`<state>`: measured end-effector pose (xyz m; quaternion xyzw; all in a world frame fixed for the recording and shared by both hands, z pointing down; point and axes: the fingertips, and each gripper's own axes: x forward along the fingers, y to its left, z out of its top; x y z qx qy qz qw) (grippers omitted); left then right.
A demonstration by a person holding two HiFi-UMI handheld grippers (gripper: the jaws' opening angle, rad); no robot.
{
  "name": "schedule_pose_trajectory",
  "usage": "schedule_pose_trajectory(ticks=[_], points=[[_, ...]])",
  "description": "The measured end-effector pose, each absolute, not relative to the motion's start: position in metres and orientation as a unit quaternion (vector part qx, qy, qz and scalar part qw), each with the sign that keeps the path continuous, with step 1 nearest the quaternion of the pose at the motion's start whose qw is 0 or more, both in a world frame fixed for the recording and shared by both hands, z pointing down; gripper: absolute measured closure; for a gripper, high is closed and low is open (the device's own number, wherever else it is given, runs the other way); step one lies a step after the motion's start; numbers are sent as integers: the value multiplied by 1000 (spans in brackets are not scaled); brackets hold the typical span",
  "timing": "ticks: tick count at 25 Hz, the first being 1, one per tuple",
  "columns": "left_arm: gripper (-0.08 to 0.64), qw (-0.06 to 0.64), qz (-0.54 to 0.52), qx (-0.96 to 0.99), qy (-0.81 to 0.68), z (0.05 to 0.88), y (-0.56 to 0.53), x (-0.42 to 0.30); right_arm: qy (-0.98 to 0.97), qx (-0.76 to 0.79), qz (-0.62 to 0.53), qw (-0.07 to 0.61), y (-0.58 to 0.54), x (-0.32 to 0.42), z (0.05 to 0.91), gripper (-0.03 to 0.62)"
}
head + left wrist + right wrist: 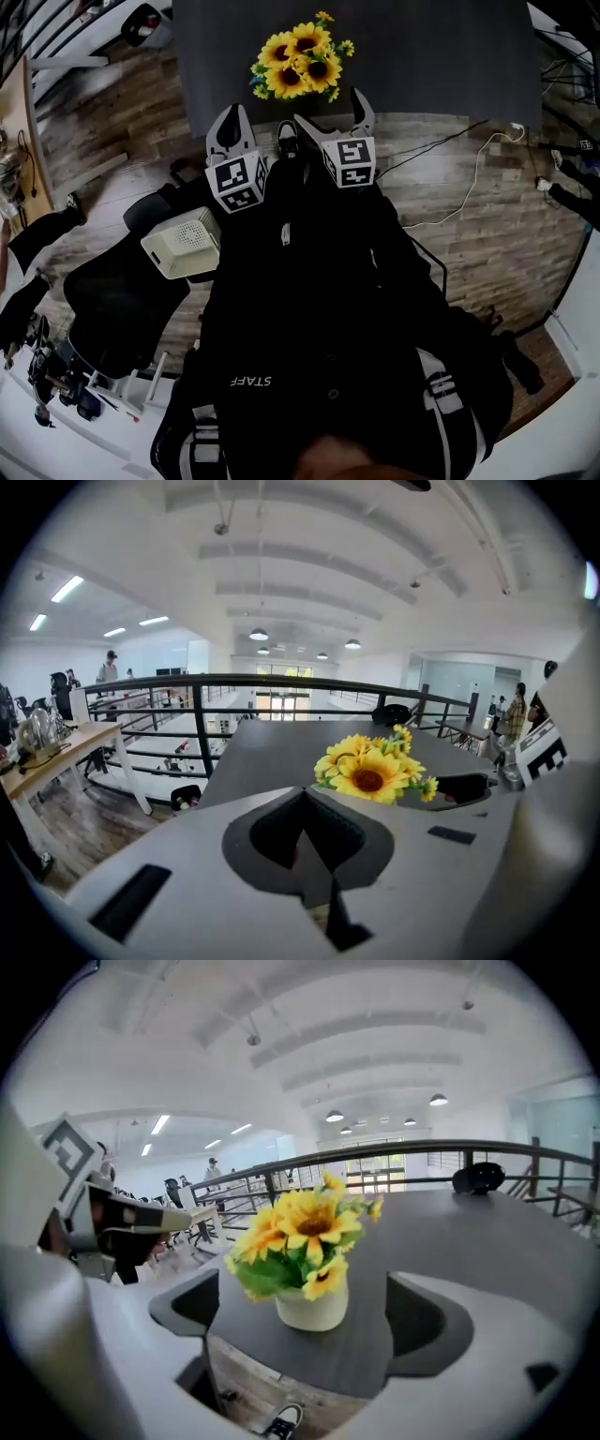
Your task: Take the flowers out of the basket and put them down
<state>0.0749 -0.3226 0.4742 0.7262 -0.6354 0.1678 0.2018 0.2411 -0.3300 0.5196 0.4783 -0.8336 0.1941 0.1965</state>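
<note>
Nearest, a black jacket (309, 309) is seen under both grippers. On the left gripper (233, 110) the jaws are pressed together on nothing; on the right gripper (328, 107) they are spread wide and untouched by the small white pot (314, 1309), in which sunflowers (295, 1227) are held, upright near the grey table (422, 56) edge

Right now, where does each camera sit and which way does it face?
Head view: on the person's head, facing steeply down at table and sunflowers; shows dark jacket, shoe, left tongs, right tongs.
Left gripper view: on the left tongs, facing along its shut jaws across the table; right tongs at its right edge.
Right gripper view: on the right tongs, facing the white pot through wide-open jaws; left tongs at its left edge.
Shared: all three see the sunflowers.
</note>
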Motion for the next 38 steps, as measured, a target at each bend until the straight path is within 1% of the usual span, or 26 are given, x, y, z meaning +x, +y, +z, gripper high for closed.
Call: schedule_pose_trajectory(ticks=[6, 8, 10, 11, 14, 15, 16, 19, 20, 23, 26, 38], points=[[560, 184, 136, 749, -622, 412, -312, 103, -837, 493, 151, 183, -309, 281, 428, 36], [560, 179, 116, 753, -622, 388, -313, 115, -833, 509, 143, 162, -311, 292, 394, 61], [560, 165, 100, 763, -618, 361, -319, 129, -828, 528, 128, 140, -318, 300, 360, 117], [560, 155, 94, 768, -615, 348, -323, 135, -825, 538, 116, 130, -321, 303, 343, 161], [560, 131, 79, 776, -612, 309, -333, 148, -813, 568, 81, 103, -330, 313, 298, 345], [560, 124, 73, 778, -612, 298, -335, 150, -809, 575, 73, 99, -332, 315, 287, 375], [560, 117, 67, 780, -611, 287, -338, 152, -806, 580, 66, 96, -333, 317, 277, 420], [560, 100, 54, 785, -609, 260, -344, 157, -800, 592, 48, 85, -337, 322, 251, 510], [560, 97, 51, 786, -609, 254, -346, 158, -799, 594, 43, 82, -338, 323, 244, 530], [560, 89, 45, 788, -607, 237, -354, 161, -798, 598, 34, 72, -345, 326, 227, 558], [560, 83, 40, 791, -605, 221, -361, 166, -799, 597, 25, 61, -352, 328, 208, 572], [560, 66, 21, 809, -584, 176, -375, 177, -824, 566, 3, 38, -366, 309, 165, 577]])
